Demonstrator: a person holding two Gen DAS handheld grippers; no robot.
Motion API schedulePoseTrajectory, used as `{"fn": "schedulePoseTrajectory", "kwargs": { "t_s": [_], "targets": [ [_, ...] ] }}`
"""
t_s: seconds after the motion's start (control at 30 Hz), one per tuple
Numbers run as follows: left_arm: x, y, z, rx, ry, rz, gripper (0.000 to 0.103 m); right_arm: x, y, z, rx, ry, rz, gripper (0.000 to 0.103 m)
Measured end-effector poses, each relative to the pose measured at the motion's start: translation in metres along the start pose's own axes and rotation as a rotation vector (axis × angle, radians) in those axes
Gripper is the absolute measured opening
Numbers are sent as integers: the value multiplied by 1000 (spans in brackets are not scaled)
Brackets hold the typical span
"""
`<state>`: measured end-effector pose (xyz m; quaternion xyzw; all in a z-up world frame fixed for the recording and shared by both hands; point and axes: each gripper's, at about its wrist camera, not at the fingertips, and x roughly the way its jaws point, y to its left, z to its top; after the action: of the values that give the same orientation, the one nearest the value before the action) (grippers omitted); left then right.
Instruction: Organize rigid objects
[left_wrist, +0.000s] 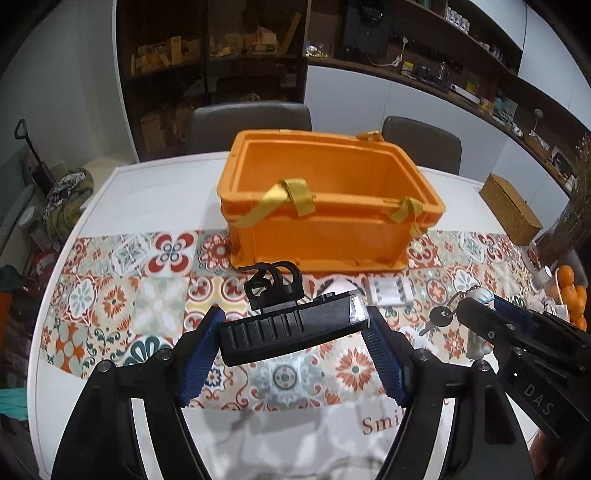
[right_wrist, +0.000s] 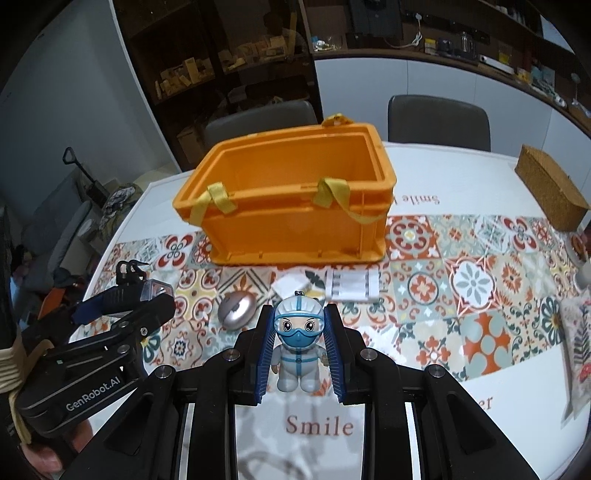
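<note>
An empty orange crate (left_wrist: 325, 206) with yellow straps stands on the table ahead; it also shows in the right wrist view (right_wrist: 291, 206). My left gripper (left_wrist: 295, 332) is shut on a black bike light with a clamp mount (left_wrist: 291, 328), held above the table; it appears at left in the right wrist view (right_wrist: 147, 295). My right gripper (right_wrist: 299, 343) is shut on a small white-suited toy figure keychain (right_wrist: 297, 343); in the left wrist view it is at right (left_wrist: 476, 314), with a key (left_wrist: 441, 317) hanging from the figure.
A silver dome bell (right_wrist: 236, 312) and a white printed packet (right_wrist: 352, 284) lie on the patterned tablecloth in front of the crate. A cork box (right_wrist: 550, 192) sits far right. Oranges (left_wrist: 570, 291) lie at the right edge. Two chairs stand behind the table.
</note>
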<state>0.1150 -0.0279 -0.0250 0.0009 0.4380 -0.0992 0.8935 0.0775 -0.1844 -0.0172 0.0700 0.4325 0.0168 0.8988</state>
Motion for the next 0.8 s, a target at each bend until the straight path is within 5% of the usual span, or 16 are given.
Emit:
{"fn": "schedulePoseTrajectory", "kwargs": {
  "t_s": [0.8],
  "targets": [
    [0, 3, 71, 13, -89, 4, 75, 6, 14, 69, -10, -94, -3, 27]
  ]
}}
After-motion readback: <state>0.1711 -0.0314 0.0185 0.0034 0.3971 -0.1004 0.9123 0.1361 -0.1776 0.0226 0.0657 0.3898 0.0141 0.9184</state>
